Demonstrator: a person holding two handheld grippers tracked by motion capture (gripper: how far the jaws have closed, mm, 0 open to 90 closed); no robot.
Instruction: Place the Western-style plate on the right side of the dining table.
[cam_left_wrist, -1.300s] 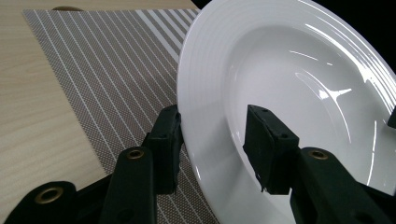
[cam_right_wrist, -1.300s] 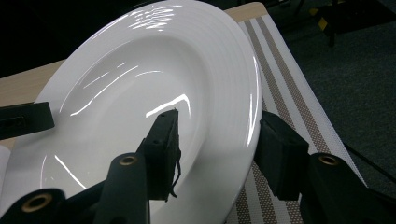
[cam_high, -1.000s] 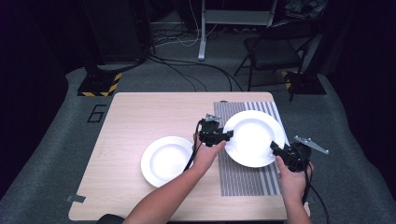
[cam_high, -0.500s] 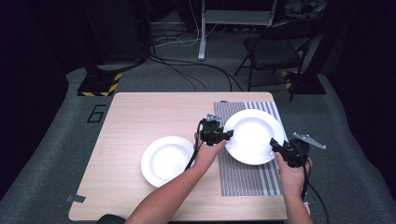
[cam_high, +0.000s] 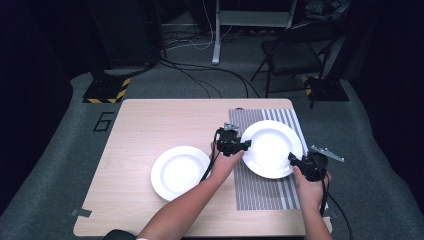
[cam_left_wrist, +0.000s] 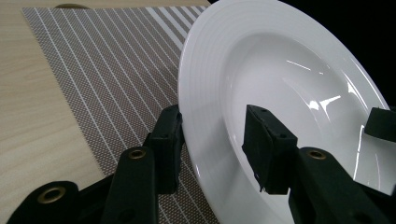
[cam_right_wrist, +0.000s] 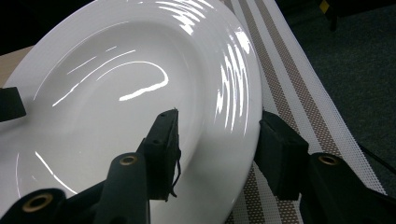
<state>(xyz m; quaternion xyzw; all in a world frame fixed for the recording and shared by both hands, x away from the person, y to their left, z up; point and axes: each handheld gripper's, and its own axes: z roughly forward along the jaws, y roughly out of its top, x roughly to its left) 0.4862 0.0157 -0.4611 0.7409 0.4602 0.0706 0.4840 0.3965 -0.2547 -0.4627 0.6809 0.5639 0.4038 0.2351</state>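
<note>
Low in the right gripper view, the right gripper (cam_right_wrist: 217, 154) has its two black fingers (cam_right_wrist: 161, 154) set over the rim of the white deep plate (cam_right_wrist: 130, 93), one finger inside the bowl and the other under the edge, above the striped placemat (cam_right_wrist: 289, 74). A gap is visible beside each finger, so I cannot tell if they already press the rim or only straddle it. In the left gripper view the left gripper (cam_left_wrist: 215, 151) stands the same way on the opposite rim, one finger below the rim and one in the bowl, also not clearly closed. I judge that two grips on opposite edges are chosen because the plate is wide and smooth, and one grip alone would let it tip. In the high view this plate (cam_high: 272, 148) is right of the centre of the frame, over the placemat (cam_high: 262, 192), between the left gripper (cam_high: 235, 145) and the right gripper (cam_high: 302, 162). A second white plate (cam_high: 180, 171) lies on the table (cam_high: 150, 120), at lower left of the first, near but apart. The far edge of the table is close behind the placemat, and the right edge is just beside the right hand, so I think the open room is toward the left of the frame, over the bare wood.
</note>
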